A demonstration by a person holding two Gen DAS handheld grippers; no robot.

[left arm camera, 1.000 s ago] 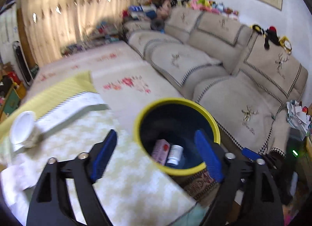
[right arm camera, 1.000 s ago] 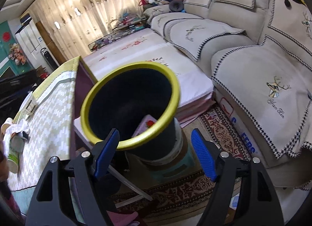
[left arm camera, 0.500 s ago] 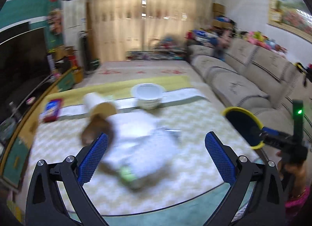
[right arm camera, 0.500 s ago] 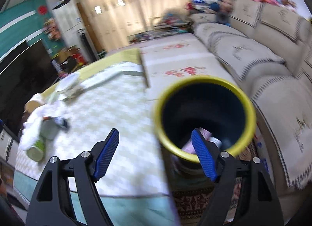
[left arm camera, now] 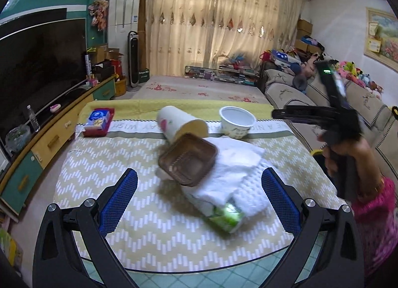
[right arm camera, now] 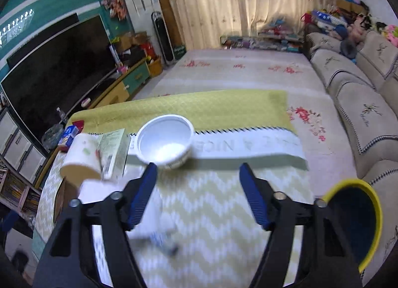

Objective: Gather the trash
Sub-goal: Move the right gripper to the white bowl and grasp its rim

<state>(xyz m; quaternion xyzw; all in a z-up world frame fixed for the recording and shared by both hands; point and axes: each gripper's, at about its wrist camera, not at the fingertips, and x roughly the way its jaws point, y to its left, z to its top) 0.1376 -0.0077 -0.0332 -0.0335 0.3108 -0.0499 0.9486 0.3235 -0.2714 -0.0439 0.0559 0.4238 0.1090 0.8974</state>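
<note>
Trash lies on the zigzag-patterned table (left arm camera: 104,163): a brown plastic tray (left arm camera: 187,162), crumpled white tissue (left arm camera: 231,176), a green can (left arm camera: 223,216) on its side, a tipped paper cup (left arm camera: 179,123) and a white bowl (left arm camera: 237,120). My left gripper (left arm camera: 199,181) stands wide open just short of the tray and tissue, with nothing held. My right gripper (right arm camera: 197,171) hovers above the table behind the white bowl (right arm camera: 165,143); its jaws are closing with nothing between them. The yellow-rimmed bin (right arm camera: 348,184) stands at the table's right edge.
A red and blue packet (left arm camera: 98,121) lies at the table's far left. A hand (left arm camera: 348,153) in a pink sleeve holds the right gripper's handle. A sofa (right arm camera: 360,104) runs along the right, a TV (left arm camera: 37,59) and cabinet along the left.
Both views have swung from the bin to the table with the trash. The left jaws have spread wider and the right jaws have narrowed.
</note>
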